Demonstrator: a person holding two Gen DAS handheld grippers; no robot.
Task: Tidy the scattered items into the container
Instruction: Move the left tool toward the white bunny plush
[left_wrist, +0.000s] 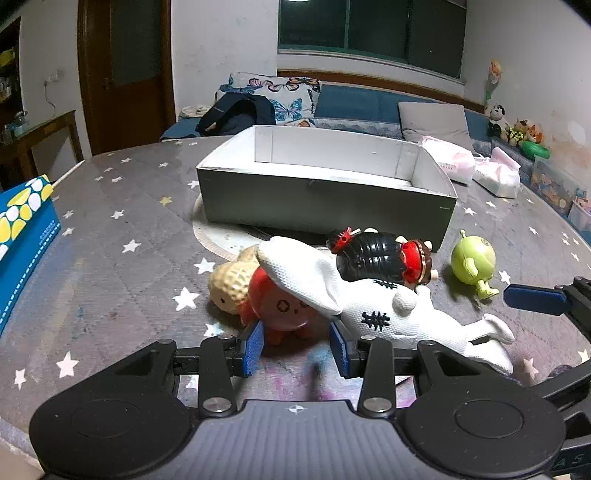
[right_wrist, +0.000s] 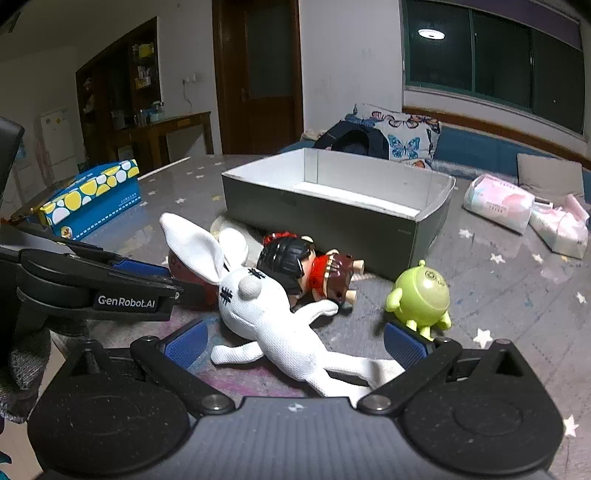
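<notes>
Your left gripper (left_wrist: 297, 341) holds its jaws spread either side of the red round toy (left_wrist: 280, 306), the blue pads flanking it without clearly pressing; whether they touch it is hard to tell from this angle. The placement reads as a bracket set for a pinch on the nearest loose piece. Your right gripper (right_wrist: 295, 345) is also spread wide, straddling the legs of the white rabbit plush (right_wrist: 275, 317), whose ear drapes over the red toy just beyond your left jaws. Ahead of both pairs lie the black-haired doll (right_wrist: 295, 264) against the rabbit, the peanut toy (left_wrist: 229, 284) left of the red one, and the green figure (right_wrist: 421, 295) by your right-hand pad. Farther on stands the open grey box (left_wrist: 325, 195), still empty as far as the views show.
</notes>
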